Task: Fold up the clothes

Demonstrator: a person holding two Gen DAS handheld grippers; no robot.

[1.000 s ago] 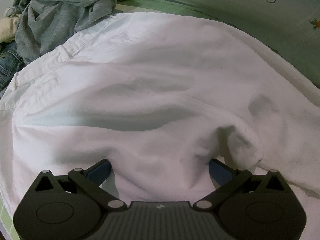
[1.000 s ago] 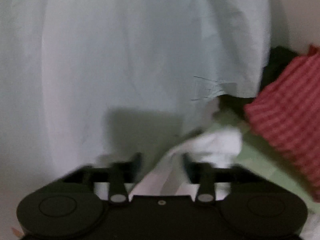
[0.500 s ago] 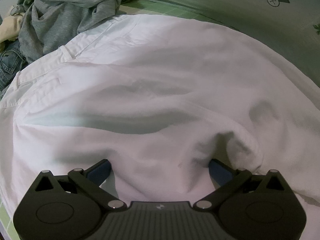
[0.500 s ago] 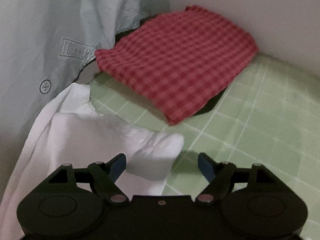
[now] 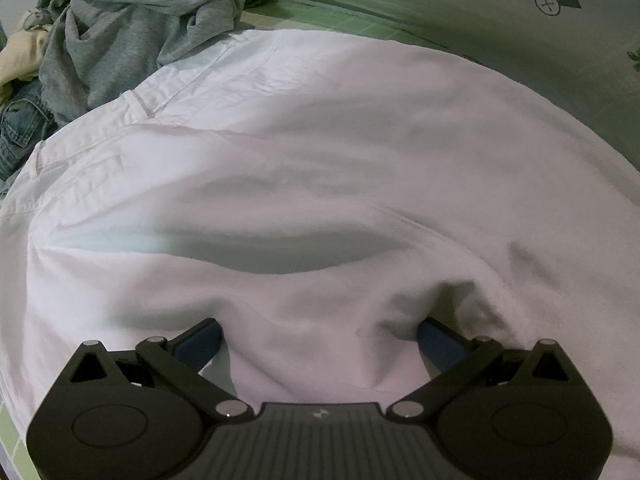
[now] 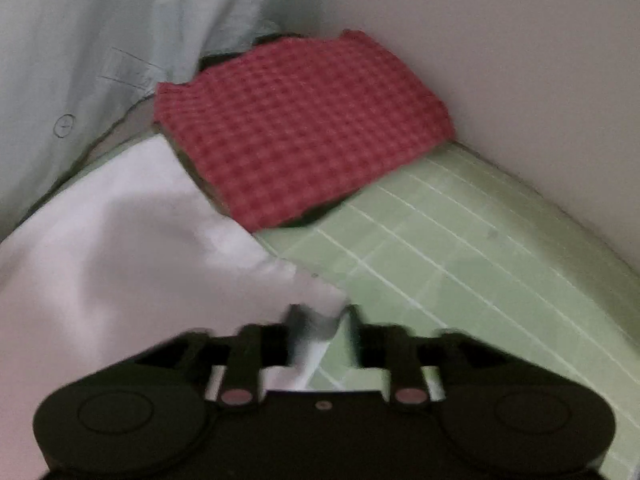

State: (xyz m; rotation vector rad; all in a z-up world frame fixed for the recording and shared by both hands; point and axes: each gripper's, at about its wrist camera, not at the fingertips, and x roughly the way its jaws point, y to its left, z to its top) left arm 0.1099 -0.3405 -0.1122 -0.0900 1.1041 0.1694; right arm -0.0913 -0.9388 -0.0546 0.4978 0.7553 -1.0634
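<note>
White trousers (image 5: pixel 320 152) stretch far from the left hand-held gripper (image 5: pixel 318 334), jaws apart astride a fold; right hand-held gripper (image 6: pixel 320 320) pinches their near corner.

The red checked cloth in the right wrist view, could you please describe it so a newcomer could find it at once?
On the green gridded mat, look to the far end beside the pale wall. The red checked cloth lies folded there, just beyond the white garment; it is the only patterned piece.
</note>
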